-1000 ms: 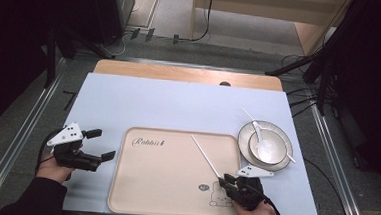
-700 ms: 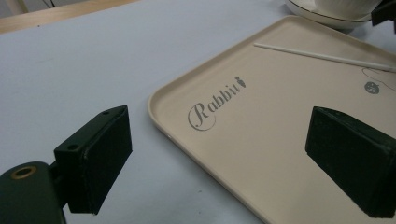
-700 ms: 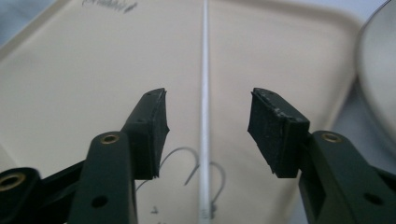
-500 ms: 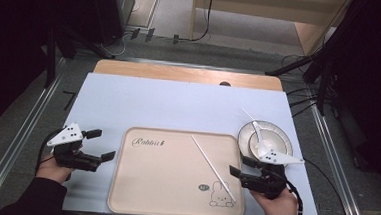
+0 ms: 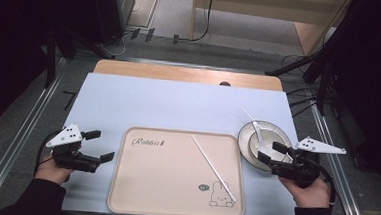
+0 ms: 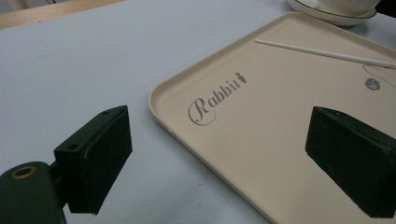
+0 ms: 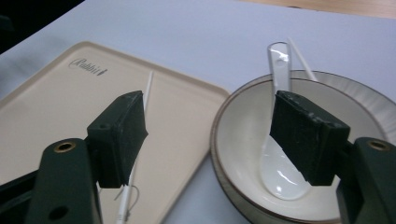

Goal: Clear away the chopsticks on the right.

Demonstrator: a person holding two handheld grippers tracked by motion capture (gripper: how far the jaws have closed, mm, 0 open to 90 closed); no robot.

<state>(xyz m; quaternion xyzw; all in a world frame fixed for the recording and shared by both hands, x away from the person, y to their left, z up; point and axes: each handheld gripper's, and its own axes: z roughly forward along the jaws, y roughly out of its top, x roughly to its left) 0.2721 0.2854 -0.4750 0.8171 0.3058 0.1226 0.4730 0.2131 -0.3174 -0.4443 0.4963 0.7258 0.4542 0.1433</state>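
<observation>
Matt beige plastic for the tray (image 5: 174, 176), smooth, with a printed script and rabbit. Glossy white ceramic for the spoon (image 7: 280, 158), wet-looking sheen in its scoop. Glazed cream bowl (image 7: 238, 140), dark-rimmed, shiny. Slim white plastic chopstick (image 5: 214, 169), smooth. Pale blue matt sheet over the tabletop (image 5: 178, 107), bare wood at the far edge. Dull black rubbery pads (image 6: 102, 154) on the left claw (image 5: 95, 147).

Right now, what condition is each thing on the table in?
Tray: flat on the mat, one white chopstick lying loose on it.
Bowl: upright beside the tray, spoon resting inside.
Second chopstick: propped on the bowl's far rim.
Left gripper: open, empty.
Right gripper: open, empty.
</observation>
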